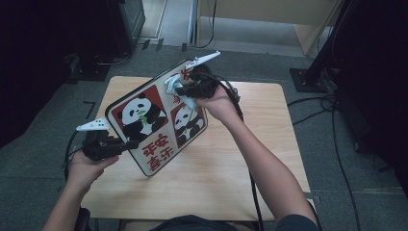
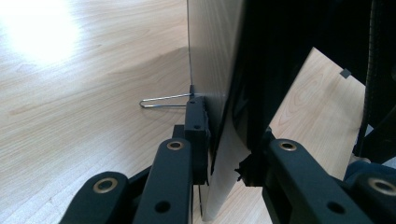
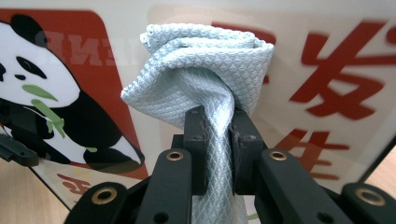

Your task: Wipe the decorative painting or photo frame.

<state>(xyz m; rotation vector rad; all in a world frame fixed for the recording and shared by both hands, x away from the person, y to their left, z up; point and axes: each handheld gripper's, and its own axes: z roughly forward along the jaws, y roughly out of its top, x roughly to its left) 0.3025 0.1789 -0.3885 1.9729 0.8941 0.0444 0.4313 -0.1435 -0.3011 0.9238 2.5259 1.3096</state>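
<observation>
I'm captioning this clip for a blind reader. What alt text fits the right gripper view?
The right tool, its two black jaws shut, pinches a bunched pale blue waffle-weave cloth against a glossy cream sign board printed with a panda on a red panel and red characters. Light wooden table shows below.

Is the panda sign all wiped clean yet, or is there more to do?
Picking up looks done: the left tool clamps the edge of the square panda sign with red characters, propped tilted on the light wooden table. In hand: the right tool pinches a pale blue textured cloth against the sign's face. How much remains to wipe, I cannot tell.
</observation>
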